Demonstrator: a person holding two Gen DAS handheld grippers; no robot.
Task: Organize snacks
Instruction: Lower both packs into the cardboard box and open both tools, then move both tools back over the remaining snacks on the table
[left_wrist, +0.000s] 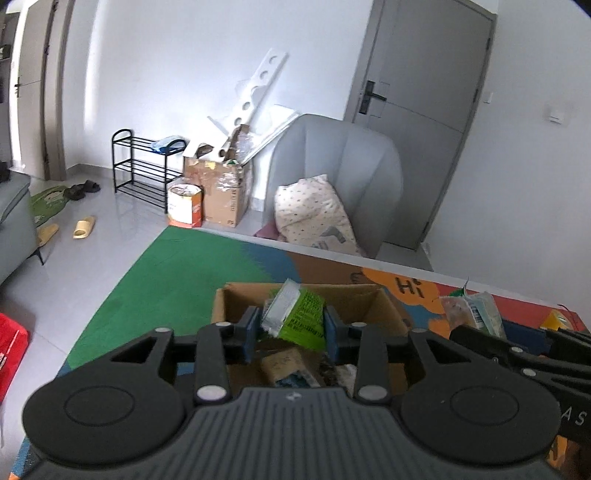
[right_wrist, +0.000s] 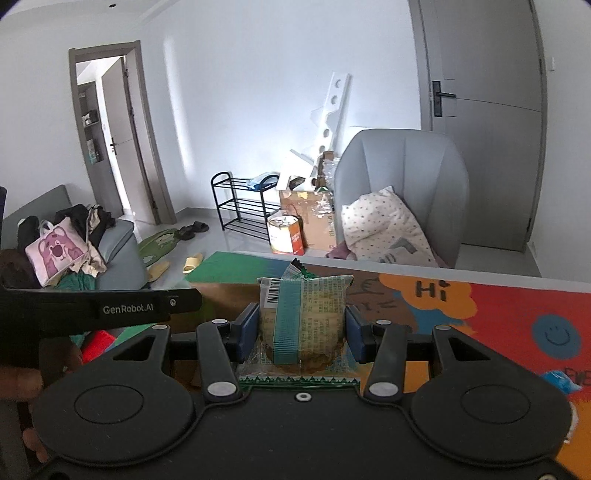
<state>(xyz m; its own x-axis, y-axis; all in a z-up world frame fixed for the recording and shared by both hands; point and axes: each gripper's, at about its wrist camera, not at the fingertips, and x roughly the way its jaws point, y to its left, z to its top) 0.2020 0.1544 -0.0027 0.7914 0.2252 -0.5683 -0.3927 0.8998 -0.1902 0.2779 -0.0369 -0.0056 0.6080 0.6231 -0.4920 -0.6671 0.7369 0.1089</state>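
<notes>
In the left wrist view my left gripper (left_wrist: 291, 326) hangs over an open cardboard box (left_wrist: 373, 301) and is shut on a green snack packet (left_wrist: 303, 314), which sits tilted between the blue pads. Several other snack packs (left_wrist: 286, 365) lie in the box below. In the right wrist view my right gripper (right_wrist: 301, 326) is shut on a clear biscuit packet with a teal band (right_wrist: 306, 317), held upright above the colourful mat. That right gripper with its packet (left_wrist: 480, 314) also shows at the right edge of the left wrist view.
The box stands on a colourful mat (right_wrist: 498, 314) printed with "Hi". A blue packet (right_wrist: 561, 380) lies at the mat's right. Beyond it are a grey armchair (right_wrist: 406, 177) with a pillow, a black shoe rack (left_wrist: 136, 170), floor boxes (left_wrist: 221, 192) and a sofa (right_wrist: 118, 251).
</notes>
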